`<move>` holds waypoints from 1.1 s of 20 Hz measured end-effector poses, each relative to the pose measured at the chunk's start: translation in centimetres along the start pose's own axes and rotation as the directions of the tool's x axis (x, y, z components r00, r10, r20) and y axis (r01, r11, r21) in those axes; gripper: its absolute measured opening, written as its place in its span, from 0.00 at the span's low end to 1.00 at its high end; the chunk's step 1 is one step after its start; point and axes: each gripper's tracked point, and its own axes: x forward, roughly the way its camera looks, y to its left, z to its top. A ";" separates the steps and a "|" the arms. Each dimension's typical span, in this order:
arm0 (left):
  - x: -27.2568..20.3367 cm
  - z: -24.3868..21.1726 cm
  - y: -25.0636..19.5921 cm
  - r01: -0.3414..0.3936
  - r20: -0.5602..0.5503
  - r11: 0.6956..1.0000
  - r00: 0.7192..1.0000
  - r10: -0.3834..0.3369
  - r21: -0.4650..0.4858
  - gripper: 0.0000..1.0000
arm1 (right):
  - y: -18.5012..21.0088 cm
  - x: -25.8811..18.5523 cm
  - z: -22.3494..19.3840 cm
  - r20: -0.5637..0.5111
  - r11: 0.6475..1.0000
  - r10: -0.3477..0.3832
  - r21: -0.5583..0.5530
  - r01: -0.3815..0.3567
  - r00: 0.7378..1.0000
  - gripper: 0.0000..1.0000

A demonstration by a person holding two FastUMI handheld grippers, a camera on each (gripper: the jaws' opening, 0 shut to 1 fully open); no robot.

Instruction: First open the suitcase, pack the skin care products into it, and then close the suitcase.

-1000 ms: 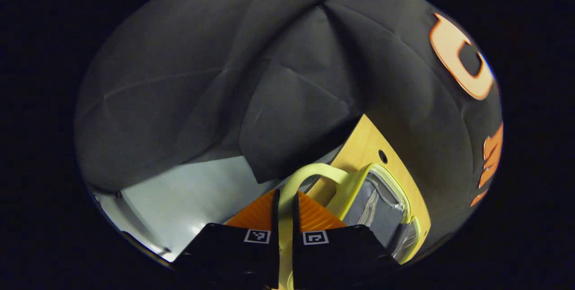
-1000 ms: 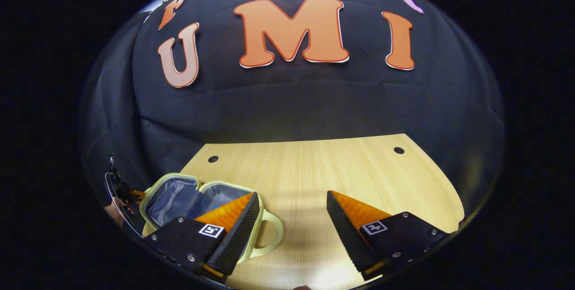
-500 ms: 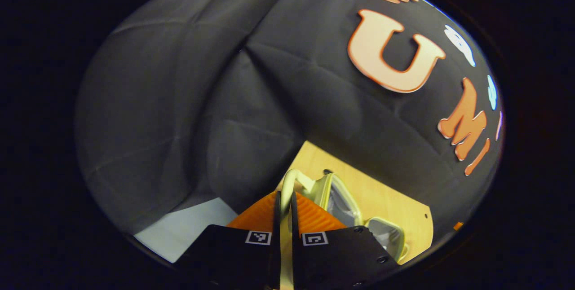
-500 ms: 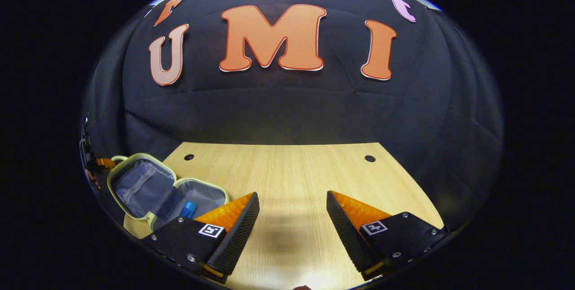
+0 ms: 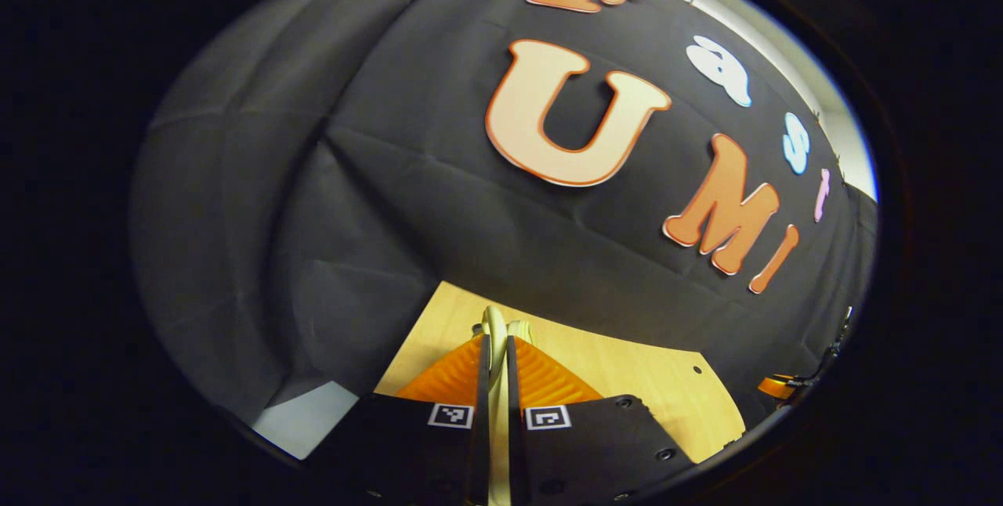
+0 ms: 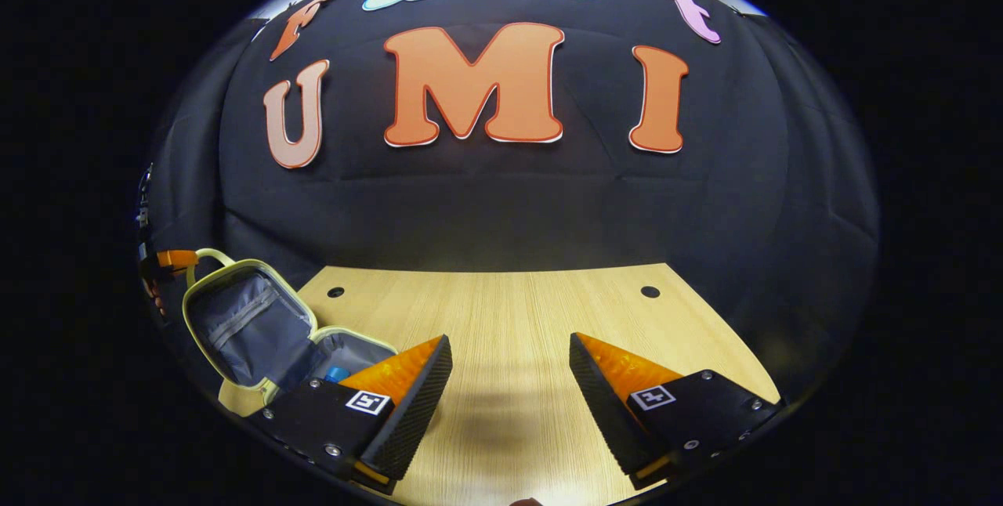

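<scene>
Step in hand: closing phase. Left gripper, bottom centre of left gripper view, has fingers pinching the pale-green handle of the suitcase lid; the handle strip runs up between both fingers. In right gripper view, suitcase sits lower left on the worktop, lid raised part-way and tilted, grey lining visible, handle at upper left corner of lid with the left gripper's tip at the frame edge. A blue-capped skin care item lies in the base, partly hidden behind a finger. Right gripper, bottom centre, has fingers spread wide, holding nothing, over bare worktop. Judgement: packing appears done; lid approx. half-way over. Next move calls for swinging lid down onto base w/o dragging the case; right gripper may need to steady it. Zip or latch state: cannot tell.
</scene>
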 end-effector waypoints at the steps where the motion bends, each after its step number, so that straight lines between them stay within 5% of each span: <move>1: -0.2 0.3 -1.3 0.015 0.002 1.000 1.000 -0.015 0.005 0.10 | -0.1 0.3 0.1 0.005 1.000 0.008 0.006 -0.008 1.000 0.96; 9: -0.7 -0.5 -12.5 0.078 -0.008 0.997 0.997 -0.078 0.029 0.10 | -2.4 2.4 1.3 0.024 0.994 0.099 0.042 -0.100 0.995 0.96; 22: 0.8 -9.3 -26.0 0.058 -0.080 0.972 0.996 -0.041 0.226 0.11 | -10.4 4.3 0.9 0.015 0.989 0.149 0.008 -0.149 0.989 0.95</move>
